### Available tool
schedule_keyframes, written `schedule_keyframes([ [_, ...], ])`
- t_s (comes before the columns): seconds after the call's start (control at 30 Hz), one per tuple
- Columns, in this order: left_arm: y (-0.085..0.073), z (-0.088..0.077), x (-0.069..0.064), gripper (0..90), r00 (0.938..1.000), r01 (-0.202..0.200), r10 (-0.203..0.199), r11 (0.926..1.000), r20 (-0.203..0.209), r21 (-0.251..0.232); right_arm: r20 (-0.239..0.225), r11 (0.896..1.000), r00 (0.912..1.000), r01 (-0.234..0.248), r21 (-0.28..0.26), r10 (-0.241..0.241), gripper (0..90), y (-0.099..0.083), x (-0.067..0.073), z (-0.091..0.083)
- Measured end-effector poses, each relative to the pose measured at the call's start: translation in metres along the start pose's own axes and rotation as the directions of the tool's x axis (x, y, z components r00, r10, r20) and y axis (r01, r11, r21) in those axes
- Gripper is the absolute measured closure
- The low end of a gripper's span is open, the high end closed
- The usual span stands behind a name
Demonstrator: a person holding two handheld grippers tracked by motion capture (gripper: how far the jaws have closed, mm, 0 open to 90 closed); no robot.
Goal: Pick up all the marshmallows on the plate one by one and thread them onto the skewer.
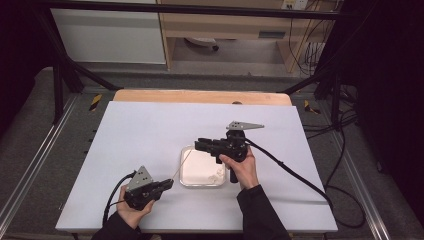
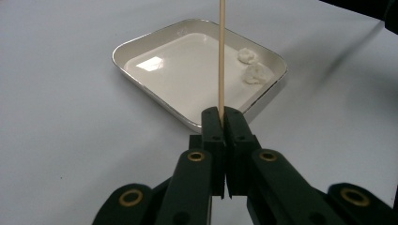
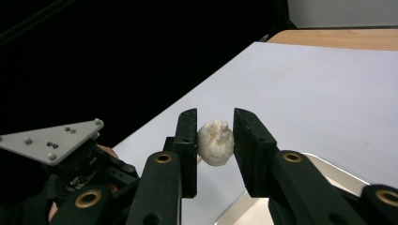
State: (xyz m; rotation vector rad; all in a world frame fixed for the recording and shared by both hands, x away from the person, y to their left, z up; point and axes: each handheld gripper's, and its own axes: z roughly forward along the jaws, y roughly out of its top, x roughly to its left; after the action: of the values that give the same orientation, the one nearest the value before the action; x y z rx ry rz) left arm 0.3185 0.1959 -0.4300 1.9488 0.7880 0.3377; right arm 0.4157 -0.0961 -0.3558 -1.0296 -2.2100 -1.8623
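Observation:
A thin wooden skewer is pinched upright between the jaws of my left gripper, which is shut on it near the table's front left. The skewer slants over a white square tray. Two white puffy lumps lie in the tray's far corner. My right gripper is shut on a third white puffy lump, held above the tray's far edge. Beyond that lump, at the lower left of the right gripper view, is the left gripper.
A white sheet covers the table, with a wooden strip at its far edge. A black cable trails right from the right gripper. Metal frame legs and cables stand around the table.

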Motion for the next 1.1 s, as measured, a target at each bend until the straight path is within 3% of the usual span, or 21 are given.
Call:
schedule_keyframes([
  [1.1, -0.001, 0.002, -0.004, 88.6, 0.9993, -0.038, 0.038, 0.9992, -0.002, 0.016, -0.070, 0.994, 0.9961, -0.048, 0.096, 0.054, 75.4, -0.017, -0.003, 0.020],
])
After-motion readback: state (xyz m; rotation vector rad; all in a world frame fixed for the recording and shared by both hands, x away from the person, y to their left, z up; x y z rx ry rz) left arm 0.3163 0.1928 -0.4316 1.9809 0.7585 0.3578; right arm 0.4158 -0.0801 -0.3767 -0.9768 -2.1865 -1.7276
